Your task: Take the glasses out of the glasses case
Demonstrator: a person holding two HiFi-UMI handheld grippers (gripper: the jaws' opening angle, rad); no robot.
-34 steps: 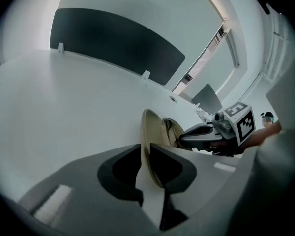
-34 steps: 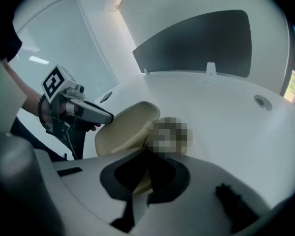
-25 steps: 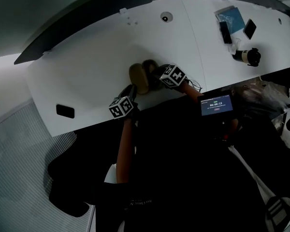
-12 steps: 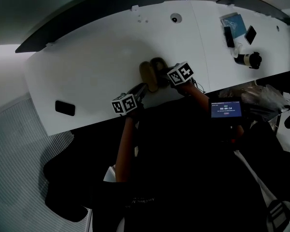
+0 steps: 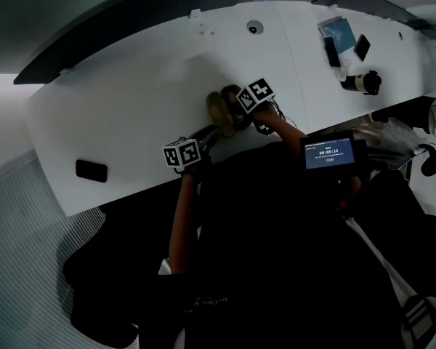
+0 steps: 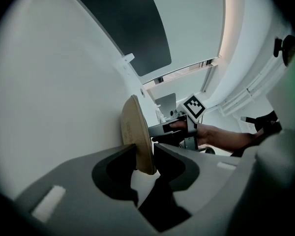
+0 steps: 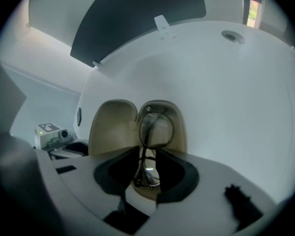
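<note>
**A:** What carries everything?

**B:** A curved white worktop [image 5: 131, 100]. An open tan clamshell glasses case [image 5: 219, 113] lies close to its near edge, about midway along.

**A:** And the tongs?

**B:** The left tongs [image 6: 145, 157] are clenched on the case's lid, which stands on edge between the jaws. The right tongs [image 7: 147, 167] sit at the case's other side. Their jaws are pinched on the thin dark-rimmed round-lens glasses [image 7: 155, 127].

**A:** Where exactly are the glasses?

**B:** They're folded and standing on edge at the shell farther from the left tongs. One round lens shows above the jaws, against the tan lining. Whether they touch that shell, I can't tell.

**A:** Anything smaller?

**B:** A flat black rectangular block [image 5: 91, 170] lies near the worktop's left end, by the near edge and well apart from the case.
</note>
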